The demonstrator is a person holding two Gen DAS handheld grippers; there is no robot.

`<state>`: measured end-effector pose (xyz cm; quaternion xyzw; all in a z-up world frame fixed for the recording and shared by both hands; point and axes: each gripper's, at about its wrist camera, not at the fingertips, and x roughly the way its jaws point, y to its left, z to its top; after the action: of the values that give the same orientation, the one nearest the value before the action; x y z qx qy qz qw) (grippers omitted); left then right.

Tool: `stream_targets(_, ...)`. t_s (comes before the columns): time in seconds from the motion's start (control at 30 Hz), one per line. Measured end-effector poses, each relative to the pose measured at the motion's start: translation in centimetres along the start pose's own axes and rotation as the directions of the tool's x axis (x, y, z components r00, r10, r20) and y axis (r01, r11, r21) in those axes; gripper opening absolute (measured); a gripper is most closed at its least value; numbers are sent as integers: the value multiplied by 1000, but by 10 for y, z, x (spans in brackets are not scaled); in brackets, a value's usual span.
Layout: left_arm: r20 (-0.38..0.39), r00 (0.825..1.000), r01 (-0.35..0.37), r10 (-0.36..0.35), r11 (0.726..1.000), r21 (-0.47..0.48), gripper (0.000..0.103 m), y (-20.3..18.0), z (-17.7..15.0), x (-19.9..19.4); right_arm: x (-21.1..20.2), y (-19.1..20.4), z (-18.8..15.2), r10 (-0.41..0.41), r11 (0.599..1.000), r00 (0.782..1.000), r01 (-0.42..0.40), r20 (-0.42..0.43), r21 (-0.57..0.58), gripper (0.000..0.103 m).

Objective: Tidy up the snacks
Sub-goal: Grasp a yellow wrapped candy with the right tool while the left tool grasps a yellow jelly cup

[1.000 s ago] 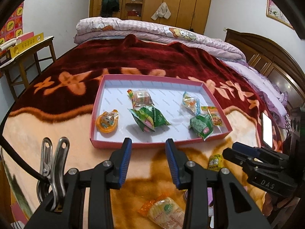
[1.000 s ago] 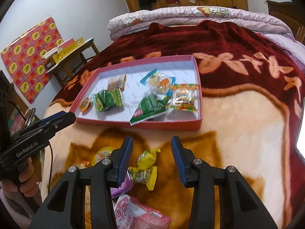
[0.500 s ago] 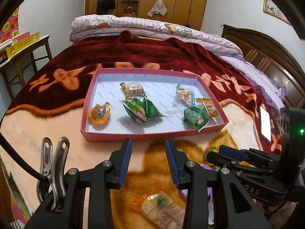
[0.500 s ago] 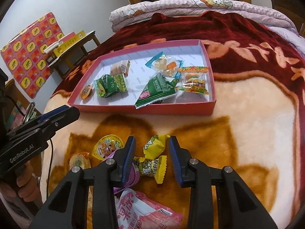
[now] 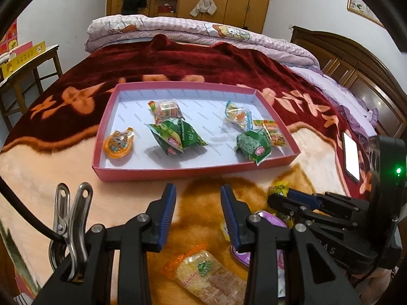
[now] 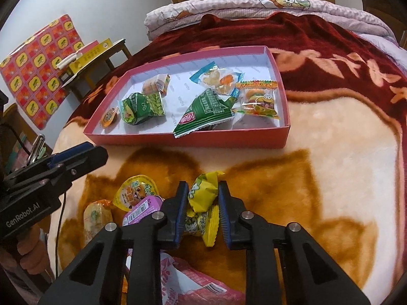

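Yellow, crinkly and twisted at its ends, the candy (image 6: 203, 193) sits low in frame, pinched by our right gripper (image 6: 202, 208). Our left gripper (image 5: 195, 216) gapes, holding nothing.

A yellow candy (image 6: 203, 190) sits between the right gripper's (image 6: 202, 211) fingers; pink tray (image 6: 193, 141) of snacks lies ahead.

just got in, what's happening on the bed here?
A person with a handheld gripper in each hand is sorting snacks into a pink tray on the blanket. The right gripper has its fingers on either side of a yellow candy, apparently closing on it where it lies among loose snacks in front of the tray. The left gripper is open and holds nothing, hovering above the blanket. Six snacks already lie in the tray, including two green packets and an orange jelly cup.
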<state>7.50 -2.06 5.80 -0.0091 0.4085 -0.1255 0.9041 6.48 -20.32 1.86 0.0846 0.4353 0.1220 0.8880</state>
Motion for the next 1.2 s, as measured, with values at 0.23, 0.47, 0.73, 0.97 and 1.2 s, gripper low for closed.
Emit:
stream_targets(0.23,-32,999,37,-36,999,11,38,-8,-3,7,-9,-7,1,-8,1000,999,8,32,15,23)
stream_targets(0.47,-65,997,54,-52,998,29,38,-18,-6,16,-15,-21,-1,-13,999,999,10,47,51,23)
stream_targets(0.73,-111,990,88,-85,996,22,38,-25,-10,32,-11,-35,-5,-18,996,999,15,36,88,23)
stream_targets(0.97,-141,985,100,-96,995,21,38,-30,-18,42,-7,-39,-7,-6,995,999,3,38,101,23)
stream_targets(1.2,-124,990,72,-65,996,51,34,-36,-20,43,-6,-40,-8,1,995,999,-5,45,102,23)
